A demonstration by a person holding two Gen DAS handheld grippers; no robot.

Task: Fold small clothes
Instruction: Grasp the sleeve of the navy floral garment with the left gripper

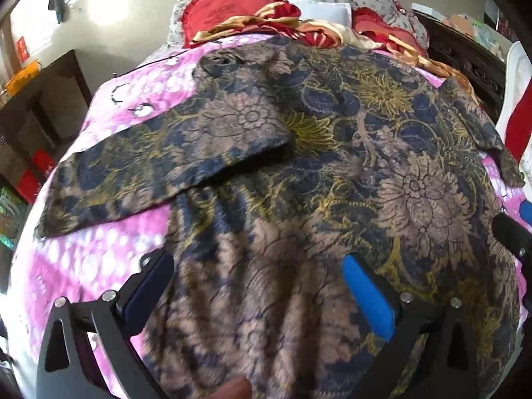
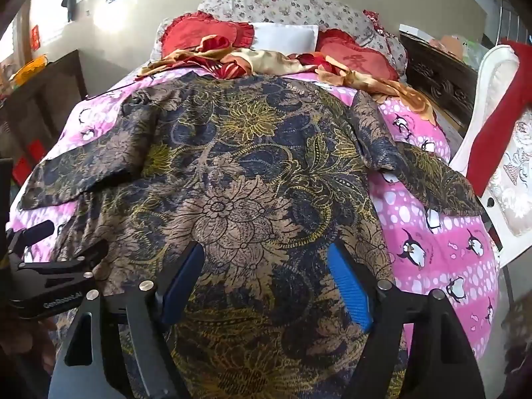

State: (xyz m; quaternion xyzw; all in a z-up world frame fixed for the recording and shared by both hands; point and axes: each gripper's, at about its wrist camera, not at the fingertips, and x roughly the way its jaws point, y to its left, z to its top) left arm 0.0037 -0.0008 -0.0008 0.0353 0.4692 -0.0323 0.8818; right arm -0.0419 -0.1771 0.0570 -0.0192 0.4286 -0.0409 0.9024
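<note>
Floral shirt lay spread flat over the bed's pink blanket in the left wrist view, its thin, soft fabric printed with brown flowers, yellow leaf outlines and dark blue swirls. We saw one short sleeve stretched out toward the left edge of the bed, flat and roughly rectangular, while the cloth near the camera gathered into soft lengthwise ridges. Our left claw hung just above that rumpled lower part with its jaws wide apart and nothing clamped; its pads were blue, flat rubbery strips set on black metal arms. At the far right edge we caught part of the other claw's black frame. Beyond the shirt, shiny red and gold satin cloth lay crumpled near the head of the bed.

From the right wrist view we saw the shirt from nearer its middle, the big brown flower straight ahead. The other sleeve lay out to the right across the fleecy blanket, which carried penguins and white dots. Our right claw stood spread over the shirt's lower body, gripping nothing, its ribbed blue pads apart. The left claw showed at the left edge. Frilled red heart-shaped cushions sat against a small-flowered pillow, and a white carved chair with a red cloth stood beside the bed.
</note>
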